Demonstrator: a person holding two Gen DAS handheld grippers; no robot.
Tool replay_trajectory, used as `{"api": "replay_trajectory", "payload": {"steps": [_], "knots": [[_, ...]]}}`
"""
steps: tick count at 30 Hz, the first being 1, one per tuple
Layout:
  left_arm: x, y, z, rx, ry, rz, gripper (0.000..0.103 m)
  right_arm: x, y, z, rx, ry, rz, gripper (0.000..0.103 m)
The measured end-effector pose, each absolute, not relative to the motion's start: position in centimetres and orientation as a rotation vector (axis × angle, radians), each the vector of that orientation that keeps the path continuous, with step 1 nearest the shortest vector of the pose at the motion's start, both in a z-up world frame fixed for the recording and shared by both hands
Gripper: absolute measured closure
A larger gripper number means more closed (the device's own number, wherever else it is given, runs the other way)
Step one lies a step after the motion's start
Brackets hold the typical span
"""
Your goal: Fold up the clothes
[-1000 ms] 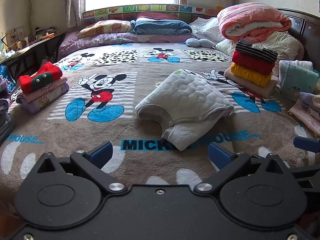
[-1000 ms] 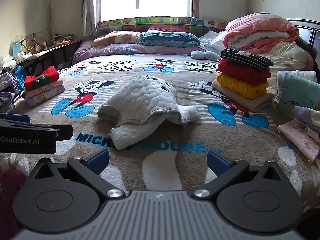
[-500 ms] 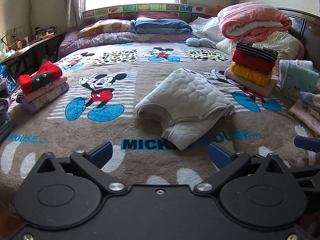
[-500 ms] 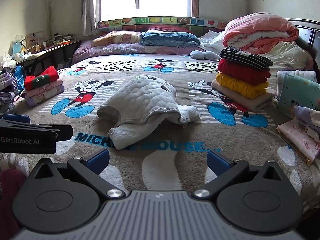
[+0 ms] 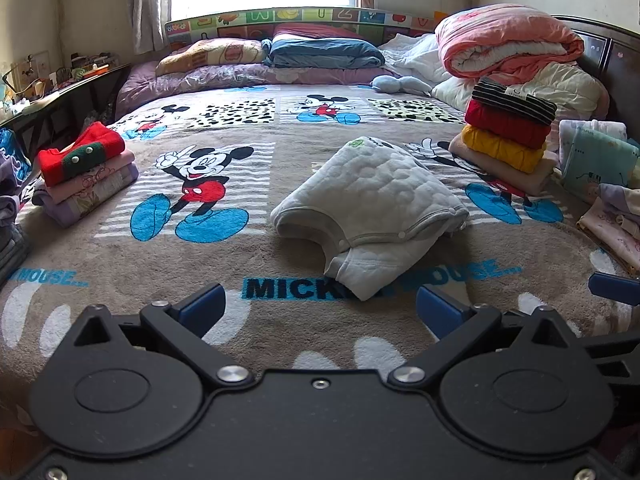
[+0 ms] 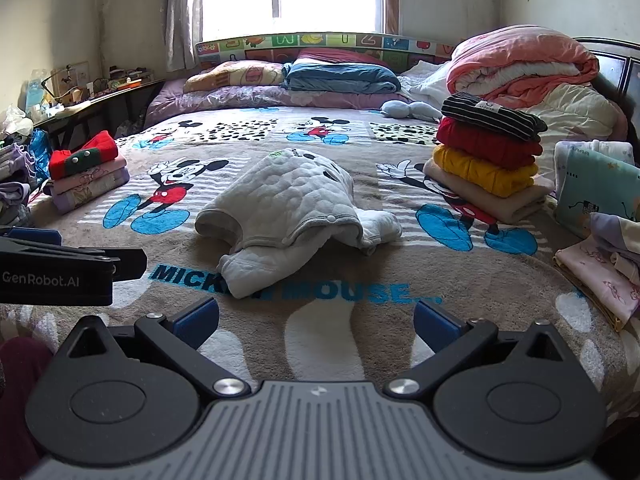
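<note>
Grey quilted garment (image 5: pixel 372 208) lay loosely bunched near the middle of the Mickey Mouse blanket (image 5: pixel 192 276), partly folded over itself, with a sleeve or leg end trailing toward the cameras across the printed lettering. Both grippers hovered low over the near edge of the bed, well apart from the cloth and holding nothing. The left gripper (image 5: pixel 320 308) had its blue pads spread wide, and the garment sat ahead of it and slightly to the right. The right gripper (image 6: pixel 316 318) was likewise spread, and from its view the garment (image 6: pixel 292 208) lay ahead and to the left, with a second limb poking out on the right side. So the piece sat roughly between the two tools, its long axis running away from them toward the pillows, the trailing end being the nearest part to either. Neither arm looked clearly closer; the left seemed marginally better lined up with that near end. Finished stacks stood to the left (image 5: pixel 86 172) and right (image 5: pixel 506 136), suggesting this item was the one next to be spread flat and folded.
</note>
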State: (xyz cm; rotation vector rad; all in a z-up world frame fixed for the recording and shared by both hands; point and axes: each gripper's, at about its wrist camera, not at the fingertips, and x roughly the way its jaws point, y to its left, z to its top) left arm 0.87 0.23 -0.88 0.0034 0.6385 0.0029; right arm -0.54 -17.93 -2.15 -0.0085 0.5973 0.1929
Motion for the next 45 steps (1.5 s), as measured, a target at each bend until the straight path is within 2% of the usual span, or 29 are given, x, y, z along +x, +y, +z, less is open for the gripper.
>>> {"api": "replay_trajectory", "payload": {"steps": [23,36,41,45], "knots": [[3.4,2.0,-2.8,-0.057,0.652,-0.047,0.0,1.1,-17.8,-3.6,-0.036,0.585,0.246,0.0],[7.9,4.7,-7.3,-0.016,0.646,-0.025,0.0,5.2,-15.5,-7.5,-0.293,0.445,0.278,0.0],[11.0,6.5,-9.4,-0.086,0.781,-0.026,0.0,6.0,-14.1,-9.7,-0.426,0.381,0.302,0.0],[12.2,7.4,-10.8,-0.103,0.781,-0.08,0.0,6.5,-12.2,-11.6,-0.548,0.38,0.294,0.0]]}}
